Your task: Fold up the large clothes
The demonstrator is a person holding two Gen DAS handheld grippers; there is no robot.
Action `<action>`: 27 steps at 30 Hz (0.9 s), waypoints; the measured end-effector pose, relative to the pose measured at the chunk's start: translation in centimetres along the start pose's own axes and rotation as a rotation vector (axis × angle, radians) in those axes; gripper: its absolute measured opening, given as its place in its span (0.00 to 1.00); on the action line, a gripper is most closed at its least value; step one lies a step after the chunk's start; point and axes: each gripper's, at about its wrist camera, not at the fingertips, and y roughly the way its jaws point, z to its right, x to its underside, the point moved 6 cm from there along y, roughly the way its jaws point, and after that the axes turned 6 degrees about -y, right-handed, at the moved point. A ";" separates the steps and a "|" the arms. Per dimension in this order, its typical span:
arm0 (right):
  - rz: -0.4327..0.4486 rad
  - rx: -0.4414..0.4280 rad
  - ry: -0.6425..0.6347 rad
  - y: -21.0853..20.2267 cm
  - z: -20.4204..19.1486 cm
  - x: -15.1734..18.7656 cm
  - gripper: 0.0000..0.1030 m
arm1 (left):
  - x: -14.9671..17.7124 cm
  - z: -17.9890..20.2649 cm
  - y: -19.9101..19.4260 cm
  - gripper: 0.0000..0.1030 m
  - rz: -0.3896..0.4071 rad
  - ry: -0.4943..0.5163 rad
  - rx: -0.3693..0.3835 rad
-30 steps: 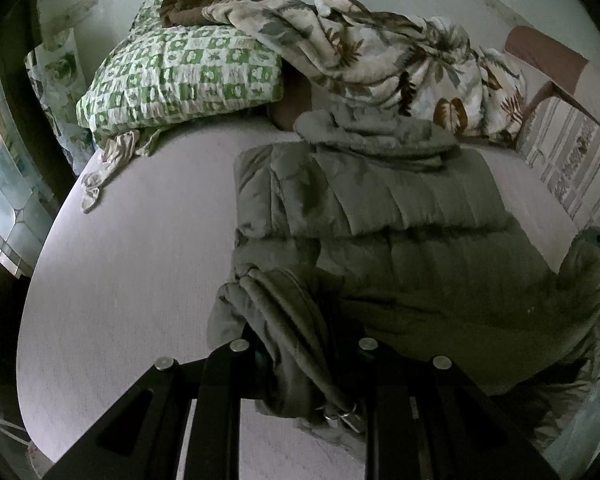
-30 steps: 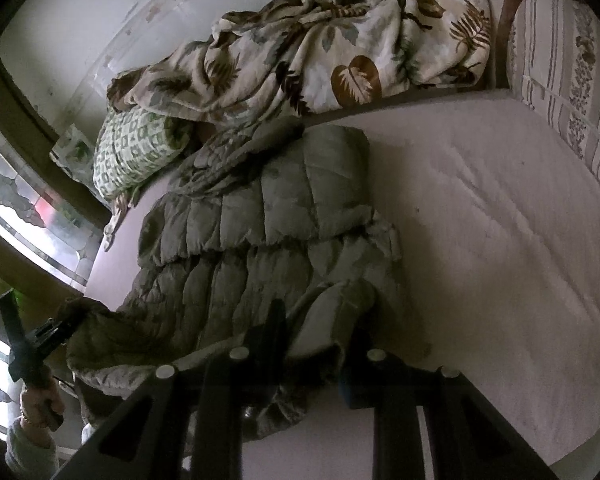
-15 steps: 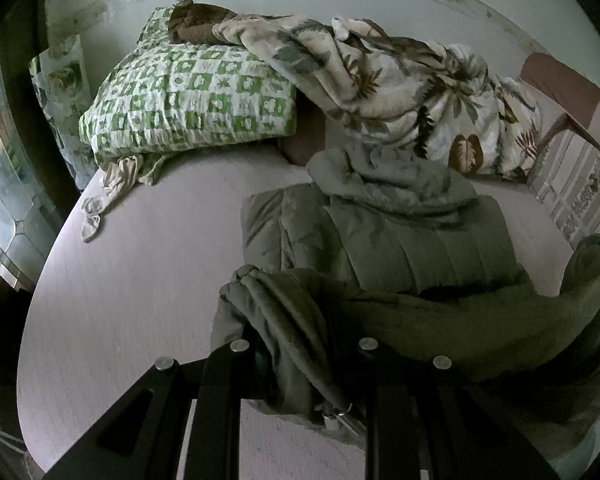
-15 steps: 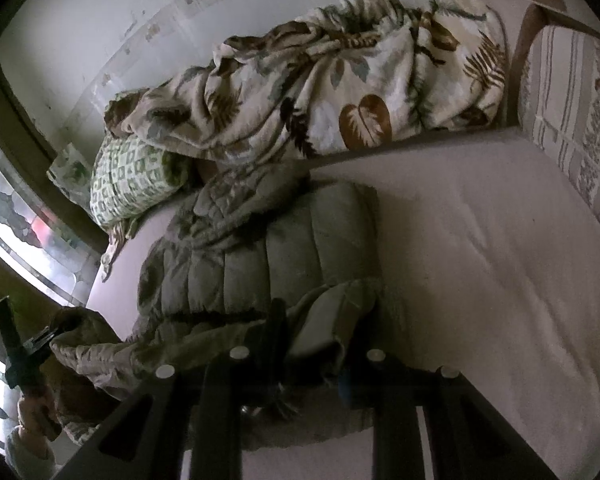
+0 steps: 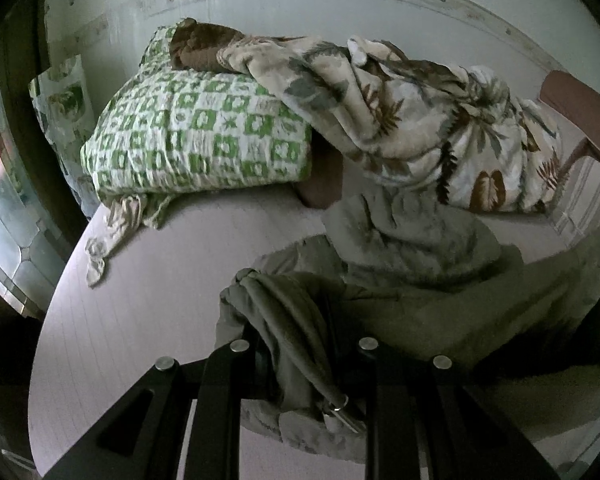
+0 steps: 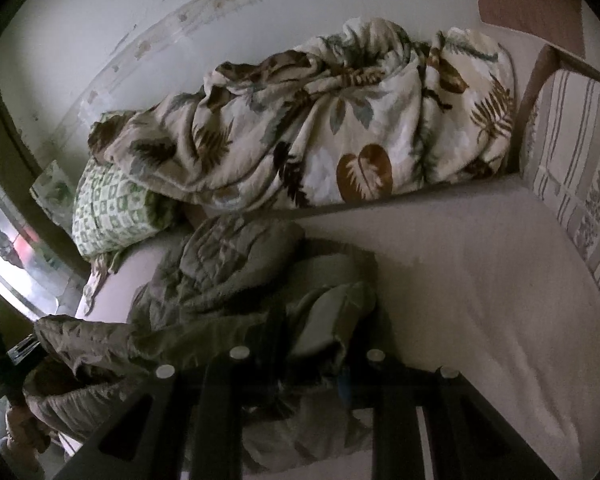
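Left wrist view, jacket [image 5: 420, 300] hem pinched in left hand-held gripper [image 5: 300, 344]

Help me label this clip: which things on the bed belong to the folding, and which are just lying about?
In the job:
- olive-green quilted puffer jacket
- left gripper, shut on its hem
- right gripper, shut on its hem

Lying about:
- green-and-white checked pillow
- cream leaf-print blanket
- small crumpled beige cloth

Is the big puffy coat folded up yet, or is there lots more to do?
Partly. The green quilted jacket lies on the bed. Both the left gripper and right gripper clamp its bottom edge, lifted toward the hood end. Left to do: lay that half down flat and tidy it; it looks bunched.
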 end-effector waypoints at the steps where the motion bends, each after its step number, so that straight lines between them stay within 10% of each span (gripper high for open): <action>1: 0.003 0.005 0.002 0.4 0.0 -0.6 0.23 | -0.4 0.0 0.2 0.21 0.002 0.001 -0.003; 27: 0.027 0.192 -0.021 14.0 1.7 -9.7 0.22 | -8.2 0.9 12.6 0.21 0.035 0.045 -0.149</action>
